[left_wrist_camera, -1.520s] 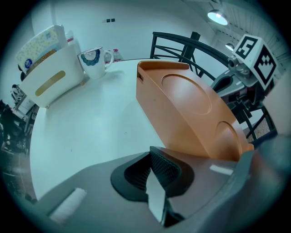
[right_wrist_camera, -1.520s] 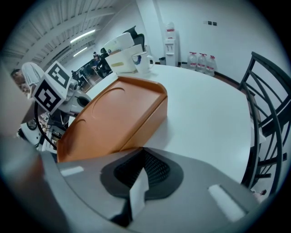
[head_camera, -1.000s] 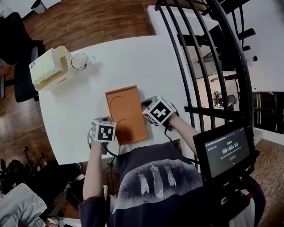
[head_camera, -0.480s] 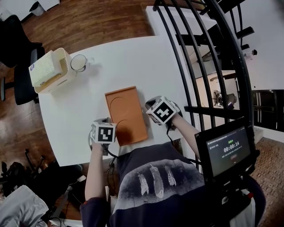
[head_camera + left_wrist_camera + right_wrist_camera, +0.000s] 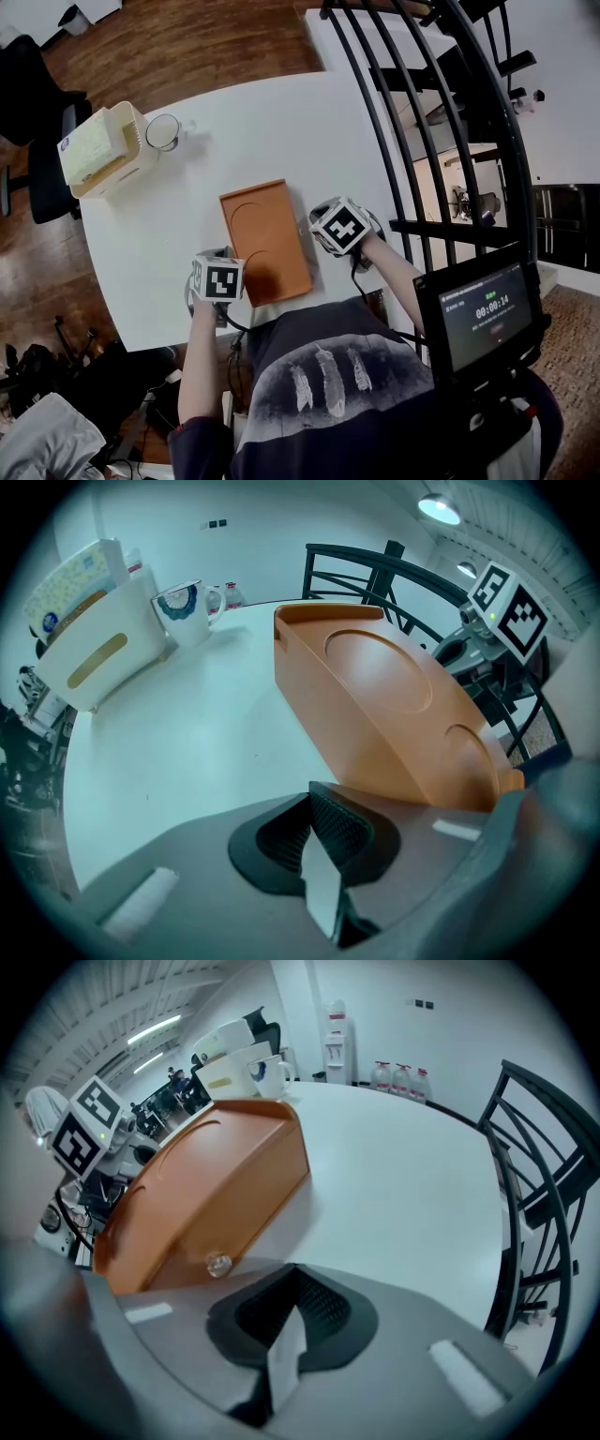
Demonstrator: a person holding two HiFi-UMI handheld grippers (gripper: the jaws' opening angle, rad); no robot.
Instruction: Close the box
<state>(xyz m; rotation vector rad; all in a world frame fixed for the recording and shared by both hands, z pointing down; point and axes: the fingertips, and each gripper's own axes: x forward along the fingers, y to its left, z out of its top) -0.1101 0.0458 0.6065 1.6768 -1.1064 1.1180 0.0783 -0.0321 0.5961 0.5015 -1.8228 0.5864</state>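
Observation:
An orange box (image 5: 265, 242) lies flat on the white table (image 5: 281, 122) with its lid down; round shapes are pressed into its top. My left gripper (image 5: 223, 261) sits at the box's near left corner, shut and empty, with the box's side (image 5: 394, 705) just right of its jaws (image 5: 323, 855). My right gripper (image 5: 317, 220) hovers beside the box's right edge, also shut with nothing in it. In the right gripper view the box (image 5: 202, 1194) lies to the left of the closed jaws (image 5: 286, 1340), showing a small clear knob (image 5: 217, 1264) on its near side.
A cream holder with packets (image 5: 101, 148) and a glass mug (image 5: 166, 131) stand at the table's far left corner. A black metal railing (image 5: 441, 141) curves along the table's right side. A screen with a timer (image 5: 483, 314) hangs near my right shoulder.
My right gripper has drifted slightly right and away from the box's edge. The left gripper and the box have stayed where they were.

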